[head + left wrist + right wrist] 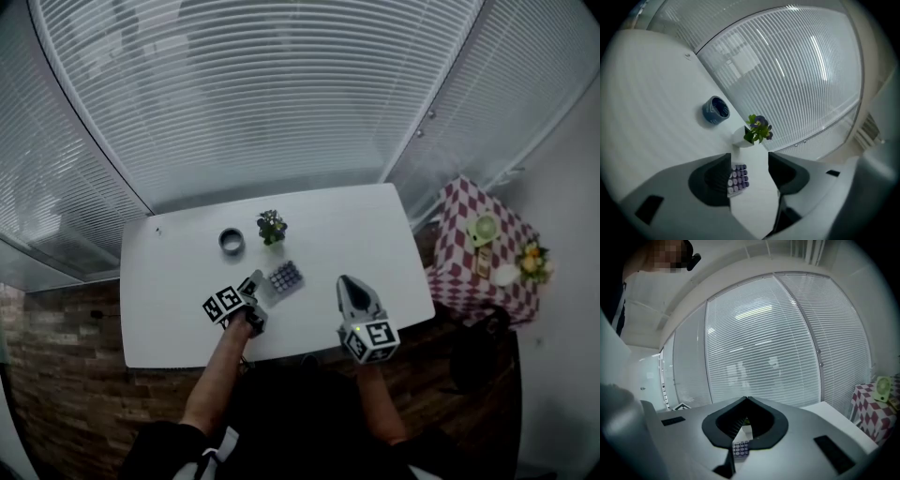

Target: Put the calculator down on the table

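The calculator (285, 277), pale with rows of purple keys, lies flat on the white table (356, 225), in front of a small potted plant (272, 227). My left gripper (257, 284) hovers just left of it and above it, jaws open and empty. In the left gripper view the calculator (738, 178) shows on the tabletop below the gap of the left gripper (749, 159), partly hidden by the left jaw. My right gripper (347, 281) is held to the calculator's right, apart from it. In the right gripper view the right gripper (746, 399) has its tips together, and the calculator (740, 447) shows through the hollow beneath.
A dark blue tape roll (232, 242) sits left of the plant (757, 129), and it appears as the tape roll (715, 110) in the left gripper view. Window blinds (281, 94) rise behind the table. A side table with a red checked cloth (473, 258) stands to the right, holding small items.
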`<action>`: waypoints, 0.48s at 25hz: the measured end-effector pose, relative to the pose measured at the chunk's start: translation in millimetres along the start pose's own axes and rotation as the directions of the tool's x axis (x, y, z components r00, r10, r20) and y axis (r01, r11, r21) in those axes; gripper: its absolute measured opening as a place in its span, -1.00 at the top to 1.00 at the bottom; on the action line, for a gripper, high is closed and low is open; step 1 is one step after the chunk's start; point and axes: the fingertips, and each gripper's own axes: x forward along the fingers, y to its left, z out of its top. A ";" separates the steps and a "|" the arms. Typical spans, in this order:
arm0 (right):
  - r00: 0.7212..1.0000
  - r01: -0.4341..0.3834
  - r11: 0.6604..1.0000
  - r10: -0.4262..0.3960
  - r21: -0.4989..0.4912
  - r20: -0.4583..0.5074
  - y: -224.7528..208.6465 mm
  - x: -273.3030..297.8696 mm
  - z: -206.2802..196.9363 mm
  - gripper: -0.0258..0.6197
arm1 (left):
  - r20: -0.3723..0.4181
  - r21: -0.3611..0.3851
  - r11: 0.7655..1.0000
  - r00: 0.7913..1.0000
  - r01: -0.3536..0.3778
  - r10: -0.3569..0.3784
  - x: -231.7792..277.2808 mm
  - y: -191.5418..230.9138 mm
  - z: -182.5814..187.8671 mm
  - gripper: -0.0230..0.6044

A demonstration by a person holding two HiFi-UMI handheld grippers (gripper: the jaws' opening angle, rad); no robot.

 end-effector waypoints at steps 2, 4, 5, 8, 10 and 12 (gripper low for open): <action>1.000 -0.016 1.000 0.016 0.004 0.006 3.5 1.6 1.5 0.90 | 0.040 -0.031 0.995 0.995 0.098 -0.097 -6.6 -20.1 7.7 0.20; 1.000 -0.020 1.000 0.020 0.005 0.005 4.0 1.5 -1.1 0.90 | 0.083 -0.040 0.979 0.977 0.202 -0.198 -15.6 -42.9 14.9 0.20; 1.000 -0.020 1.000 0.020 0.000 0.005 4.2 1.2 -0.8 0.90 | 0.103 -0.044 0.967 0.964 0.249 -0.244 -20.2 -53.1 18.3 0.20; 1.000 -0.026 1.000 0.026 0.004 0.010 6.1 1.2 0.9 0.90 | 0.150 -0.048 0.938 0.930 0.344 -0.334 -31.9 -75.1 28.4 0.18; 0.999 -0.033 0.999 0.033 0.015 0.018 9.1 2.2 0.7 0.90 | 0.179 -0.053 0.917 0.907 0.395 -0.380 -40.7 -88.8 34.8 0.18; 0.999 -0.029 1.000 0.029 0.004 0.015 10.5 2.4 -0.9 0.90 | 0.207 -0.078 0.881 0.872 0.466 -0.443 -52.2 -110.0 40.2 0.18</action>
